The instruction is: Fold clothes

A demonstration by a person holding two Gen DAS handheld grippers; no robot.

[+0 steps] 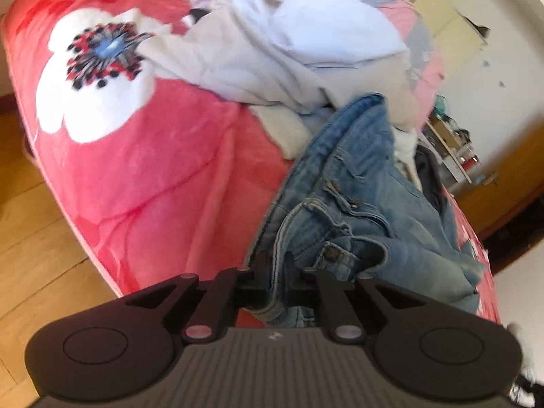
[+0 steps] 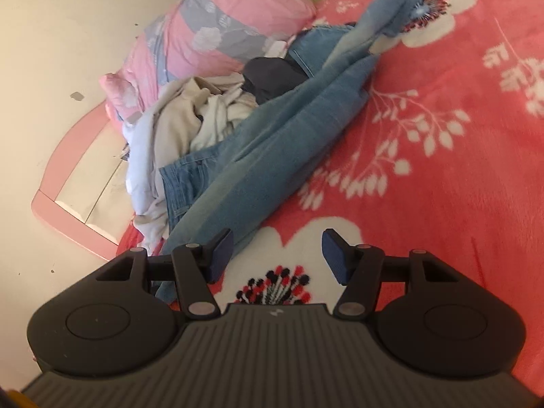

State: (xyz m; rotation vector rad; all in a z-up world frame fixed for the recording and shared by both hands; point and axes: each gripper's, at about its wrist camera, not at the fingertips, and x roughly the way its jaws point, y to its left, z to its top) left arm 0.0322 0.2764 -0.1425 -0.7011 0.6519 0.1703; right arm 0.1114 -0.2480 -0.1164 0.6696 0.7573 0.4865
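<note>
A pair of light blue jeans (image 1: 357, 204) lies crumpled on the red flowered blanket (image 1: 153, 187). My left gripper (image 1: 278, 282) is shut on the jeans at the waistband edge, with denim bunched between the fingers. In the right wrist view the jeans (image 2: 272, 142) stretch out with their legs running toward the far end of the blanket (image 2: 442, 170). My right gripper (image 2: 277, 255) stands open just above a white flower on the blanket. Its left pad (image 2: 221, 251) is beside a jeans leg, and nothing is between the pads.
A heap of white and beige clothes (image 1: 272, 51) (image 2: 190, 119) lies behind the jeans, with a dark garment (image 2: 272, 78) beside it. A pink quilt bundle (image 2: 221, 23) sits by the pink headboard (image 2: 68, 142). The bed edge drops to a wooden floor (image 1: 30, 238).
</note>
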